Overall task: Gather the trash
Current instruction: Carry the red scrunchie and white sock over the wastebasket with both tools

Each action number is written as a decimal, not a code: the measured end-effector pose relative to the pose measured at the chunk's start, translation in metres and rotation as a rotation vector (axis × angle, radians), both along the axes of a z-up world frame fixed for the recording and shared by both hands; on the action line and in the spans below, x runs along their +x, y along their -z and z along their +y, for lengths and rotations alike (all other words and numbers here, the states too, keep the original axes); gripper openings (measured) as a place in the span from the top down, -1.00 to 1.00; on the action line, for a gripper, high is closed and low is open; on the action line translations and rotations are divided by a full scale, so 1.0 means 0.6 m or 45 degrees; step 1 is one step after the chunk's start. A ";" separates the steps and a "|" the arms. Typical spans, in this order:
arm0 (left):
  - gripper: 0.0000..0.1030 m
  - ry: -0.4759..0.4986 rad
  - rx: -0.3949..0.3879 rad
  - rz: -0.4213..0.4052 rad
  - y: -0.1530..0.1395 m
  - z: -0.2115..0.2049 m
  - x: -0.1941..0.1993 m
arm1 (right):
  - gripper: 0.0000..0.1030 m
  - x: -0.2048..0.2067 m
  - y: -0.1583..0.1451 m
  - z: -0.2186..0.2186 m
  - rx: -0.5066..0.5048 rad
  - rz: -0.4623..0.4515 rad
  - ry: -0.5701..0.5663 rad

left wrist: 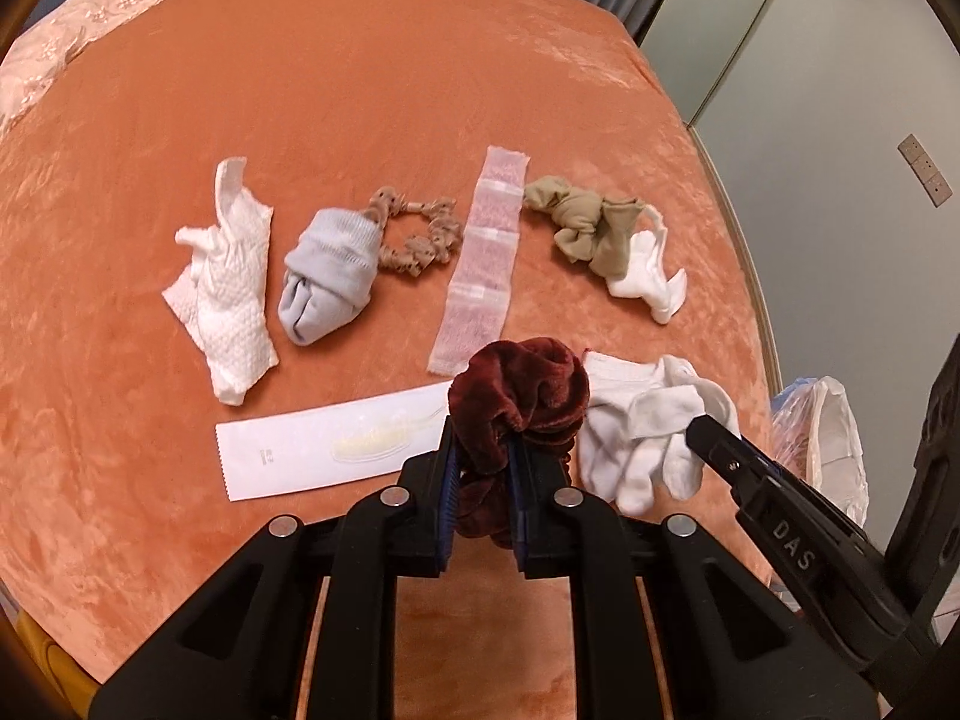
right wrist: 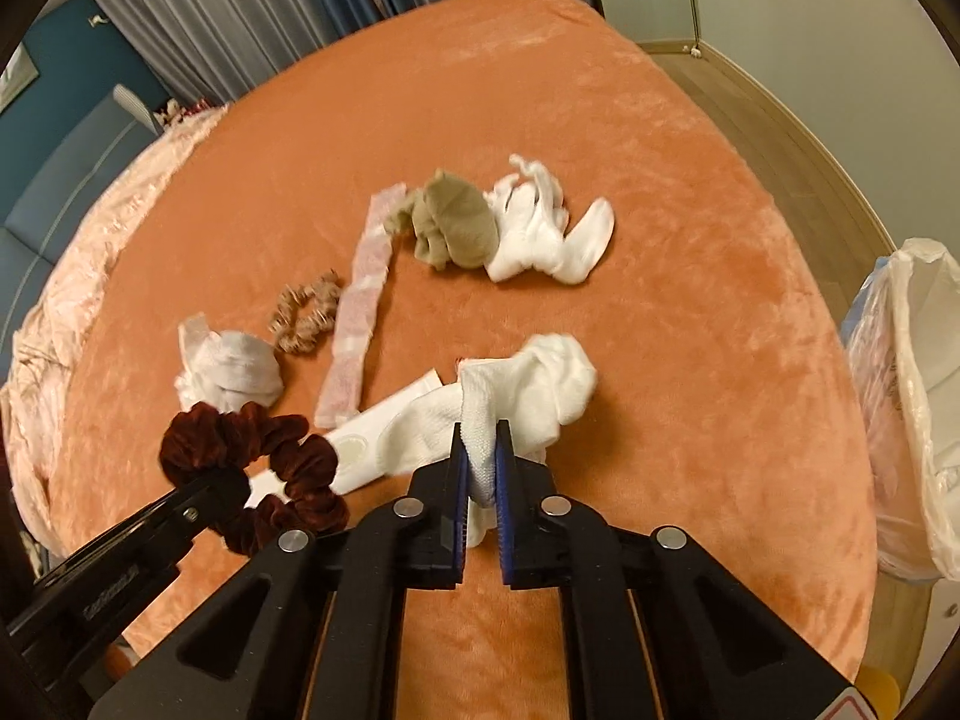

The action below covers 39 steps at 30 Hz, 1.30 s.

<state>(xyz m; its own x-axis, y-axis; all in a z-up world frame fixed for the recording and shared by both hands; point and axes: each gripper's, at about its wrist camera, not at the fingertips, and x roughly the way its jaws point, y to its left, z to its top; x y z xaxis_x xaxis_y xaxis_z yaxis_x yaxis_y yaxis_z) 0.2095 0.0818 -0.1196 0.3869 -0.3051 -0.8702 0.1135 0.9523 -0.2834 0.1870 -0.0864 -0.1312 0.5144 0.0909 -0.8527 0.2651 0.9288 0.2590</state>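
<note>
My left gripper (left wrist: 483, 450) is shut on a dark red velvet scrunchie (left wrist: 519, 399), lifted a little off the orange bedspread (left wrist: 360, 90). In the right wrist view that scrunchie (right wrist: 252, 450) hangs from the left gripper (right wrist: 228, 489) at lower left. My right gripper (right wrist: 480, 438) is shut on the cuff of a white sock (right wrist: 528, 396) lying on the bed; the left wrist view shows the same sock (left wrist: 642, 432) with the right gripper (left wrist: 705, 429) on it. A white paper wrapper (left wrist: 324, 450) lies flat beneath the scrunchie. A crumpled white tissue (left wrist: 225, 294) rests at the left.
Also on the bed: a rolled pale blue sock (left wrist: 327, 276), a beige scrunchie (left wrist: 417, 234), a pink strip packet (left wrist: 483, 264), a knotted tan stocking (left wrist: 585, 219) and another white sock (left wrist: 651, 282). A plastic-lined bin (right wrist: 906, 396) stands off the bed's right edge. Pink quilt (left wrist: 90, 12) at far left.
</note>
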 end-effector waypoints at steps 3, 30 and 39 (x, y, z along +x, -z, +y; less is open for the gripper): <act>0.73 0.020 -0.012 -0.033 -0.024 -0.020 -0.002 | 0.87 -0.013 -0.031 -0.010 -0.009 -0.054 0.000; 0.73 0.456 -0.099 -0.336 -0.243 -0.376 -0.127 | 0.87 -0.224 -0.272 -0.295 -0.095 -0.429 0.343; 0.73 0.601 -0.101 -0.350 -0.248 -0.490 -0.177 | 0.87 -0.294 -0.273 -0.393 -0.117 -0.423 0.475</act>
